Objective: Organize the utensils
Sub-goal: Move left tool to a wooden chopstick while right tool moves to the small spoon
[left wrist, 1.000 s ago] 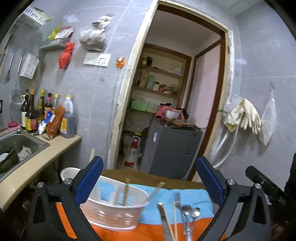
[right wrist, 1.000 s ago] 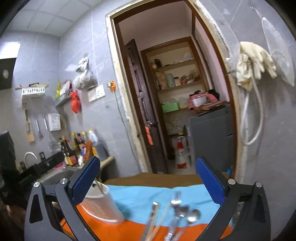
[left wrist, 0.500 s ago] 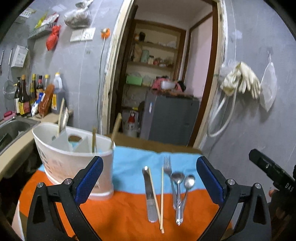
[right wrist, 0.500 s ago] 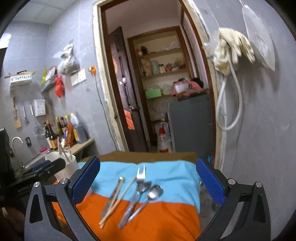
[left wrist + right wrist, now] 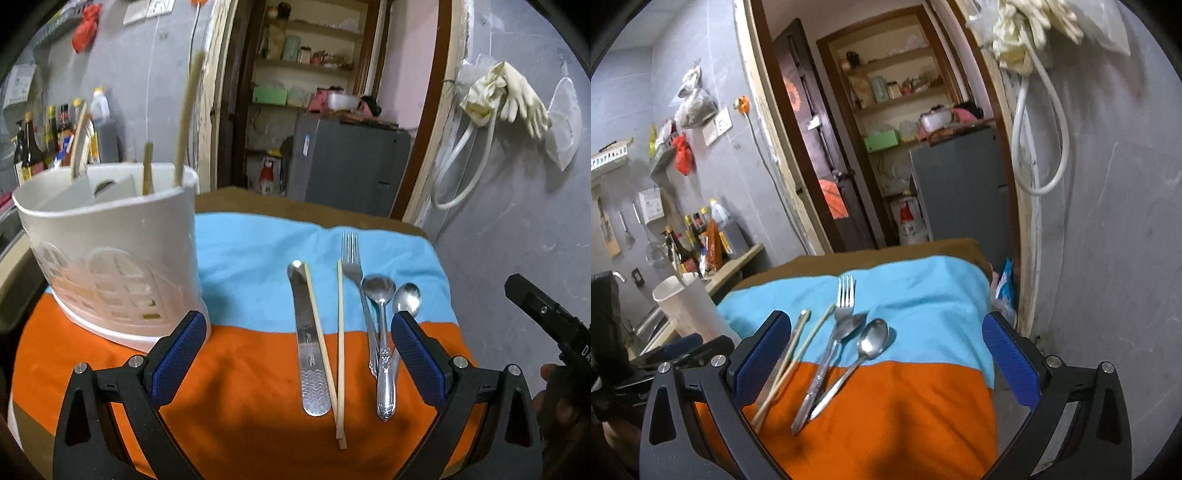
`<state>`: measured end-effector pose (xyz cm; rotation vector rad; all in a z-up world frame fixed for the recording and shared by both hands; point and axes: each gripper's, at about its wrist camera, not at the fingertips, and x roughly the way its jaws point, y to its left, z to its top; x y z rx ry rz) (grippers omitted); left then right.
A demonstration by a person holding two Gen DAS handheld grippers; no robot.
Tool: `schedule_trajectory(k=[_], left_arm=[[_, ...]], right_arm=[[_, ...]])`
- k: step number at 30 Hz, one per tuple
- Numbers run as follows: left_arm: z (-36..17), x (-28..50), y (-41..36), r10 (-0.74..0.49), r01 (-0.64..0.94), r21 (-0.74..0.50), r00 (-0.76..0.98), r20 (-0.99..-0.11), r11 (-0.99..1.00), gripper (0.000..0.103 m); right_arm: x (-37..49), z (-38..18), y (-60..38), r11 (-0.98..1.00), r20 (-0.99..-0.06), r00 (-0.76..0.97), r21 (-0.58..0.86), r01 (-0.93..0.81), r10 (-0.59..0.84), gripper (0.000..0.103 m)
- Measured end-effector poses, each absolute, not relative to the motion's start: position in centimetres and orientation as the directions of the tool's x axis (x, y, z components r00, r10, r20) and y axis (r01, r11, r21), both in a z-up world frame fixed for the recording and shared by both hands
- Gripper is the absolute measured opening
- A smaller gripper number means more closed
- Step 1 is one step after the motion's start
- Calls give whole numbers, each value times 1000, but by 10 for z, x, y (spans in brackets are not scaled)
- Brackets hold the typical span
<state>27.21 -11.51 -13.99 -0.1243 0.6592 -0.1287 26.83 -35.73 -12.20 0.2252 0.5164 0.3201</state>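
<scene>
A knife [image 5: 308, 339], two chopsticks [image 5: 340, 325], a fork [image 5: 352, 266] and two spoons [image 5: 380, 295] lie side by side on an orange and blue cloth [image 5: 240, 369]. A white utensil holder [image 5: 110, 258] stands at the left with chopsticks in it. My left gripper [image 5: 299, 350] is open and empty above the cloth, in front of the utensils. My right gripper [image 5: 886, 354] is open and empty over the same fork [image 5: 846, 295] and spoon [image 5: 873, 339]. The holder [image 5: 687, 306] sits at the left of the right wrist view.
A grey wall [image 5: 517, 203] with hanging gloves [image 5: 509, 92] borders the table on the right. A counter with bottles [image 5: 698, 236] and a sink lies to the left. An open doorway [image 5: 325, 110] is behind the table. The right gripper's body [image 5: 550, 317] shows at the right edge.
Both grippers have tilted down and moved closer to the table, so the utensils and the holder now fill more of each view. Both stay open.
</scene>
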Motion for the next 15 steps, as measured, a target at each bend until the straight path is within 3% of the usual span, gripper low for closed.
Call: schedule_trajectory(k=[3,6,8,15], left_arm=[[-144,278,-118,-165,88,-153,767,-620,984,90],[-150,286,-124,-174,113,-136,746,-643,984,73],[-154,291,-127,-194,134,-142,731,-654,981,60],[-159,303,-140,-269,231,-147,697,-665,962,30]], right_arm=[[278,-130,-357,923,-487,793,297,-245,367,103],[286,-137,-356,916,-512,767,313,-252,386,99],[292,-141,-355,914,-532,750,313,-258,394,85],[314,-156,-345,895,-593,671,325,-306,445,63]])
